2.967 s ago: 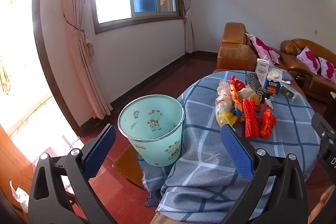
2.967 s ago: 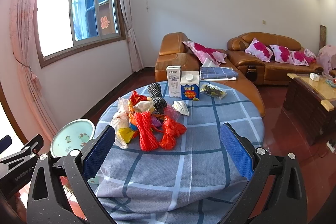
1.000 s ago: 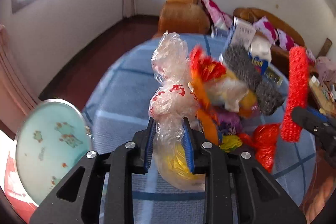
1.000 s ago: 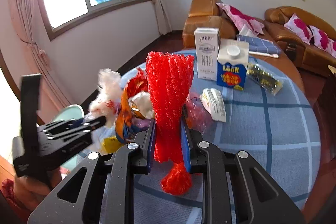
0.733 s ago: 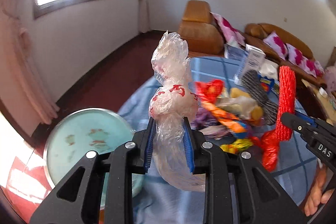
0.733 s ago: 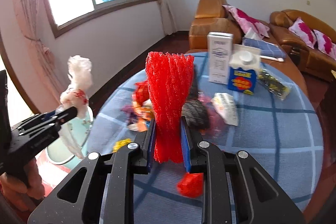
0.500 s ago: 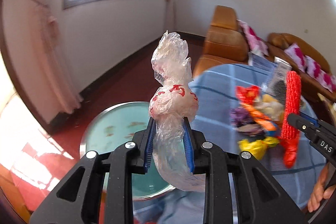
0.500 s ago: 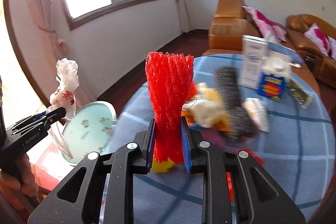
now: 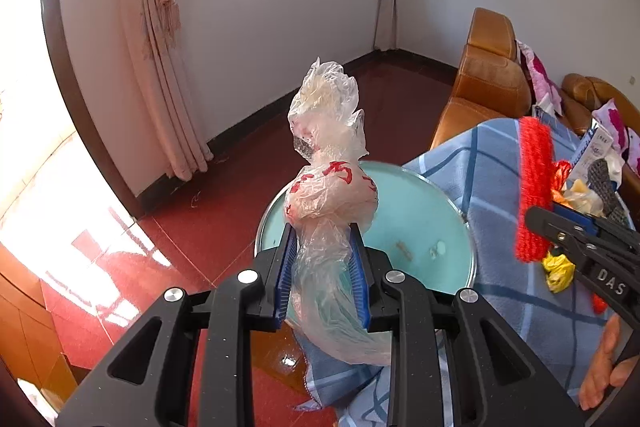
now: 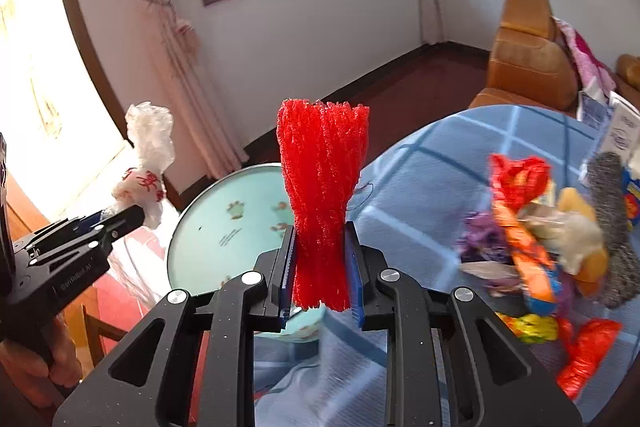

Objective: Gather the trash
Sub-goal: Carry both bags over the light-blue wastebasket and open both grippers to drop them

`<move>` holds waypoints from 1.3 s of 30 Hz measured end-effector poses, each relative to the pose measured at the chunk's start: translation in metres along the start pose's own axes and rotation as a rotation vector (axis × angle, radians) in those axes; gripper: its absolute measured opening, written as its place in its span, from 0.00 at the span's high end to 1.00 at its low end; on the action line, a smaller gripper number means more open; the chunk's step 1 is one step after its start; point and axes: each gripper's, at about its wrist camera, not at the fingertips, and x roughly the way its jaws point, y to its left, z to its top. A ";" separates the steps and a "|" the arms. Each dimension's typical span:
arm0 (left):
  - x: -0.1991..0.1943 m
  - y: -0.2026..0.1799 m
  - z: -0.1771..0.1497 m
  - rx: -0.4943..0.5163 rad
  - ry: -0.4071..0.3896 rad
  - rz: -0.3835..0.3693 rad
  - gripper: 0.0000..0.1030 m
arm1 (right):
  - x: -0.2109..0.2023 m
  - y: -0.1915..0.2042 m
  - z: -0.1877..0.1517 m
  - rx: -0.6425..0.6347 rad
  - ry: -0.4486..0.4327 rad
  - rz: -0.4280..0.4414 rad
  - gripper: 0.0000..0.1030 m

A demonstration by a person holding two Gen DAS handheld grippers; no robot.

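Observation:
My left gripper (image 9: 323,247) is shut on a knotted clear plastic bag with red print (image 9: 328,163) and holds it above the mint-green trash bin (image 9: 420,227), which stands beside the table. My right gripper (image 10: 320,255) is shut on a bundle of red mesh netting (image 10: 322,187), held over the bin's (image 10: 224,227) near edge. The netting also shows in the left wrist view (image 9: 534,187), the bag in the right wrist view (image 10: 146,163). A pile of mixed wrappers and bags (image 10: 540,239) lies on the blue checked tablecloth (image 10: 432,167).
Cartons (image 10: 620,135) and a dark mesh roll (image 10: 612,211) stand at the table's far side. An orange leather sofa (image 9: 492,83) is behind the table. Curtains (image 9: 156,47) hang by the window. Red tiled floor (image 9: 180,227) surrounds the bin.
Both grippers have swung left from over the table toward the bin, carrying the plastic bag and the red netting. Both have stayed shut.

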 end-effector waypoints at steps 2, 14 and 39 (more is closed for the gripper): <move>0.005 0.001 -0.003 0.004 0.013 -0.001 0.75 | 0.008 0.008 0.000 -0.023 0.018 -0.001 0.77; 0.036 0.001 -0.016 0.023 0.098 -0.030 0.75 | 0.056 0.028 -0.007 -0.064 0.129 0.018 0.76; 0.041 0.008 -0.019 -0.005 0.123 0.062 0.20 | 0.048 0.010 -0.005 -0.029 0.123 -0.008 0.45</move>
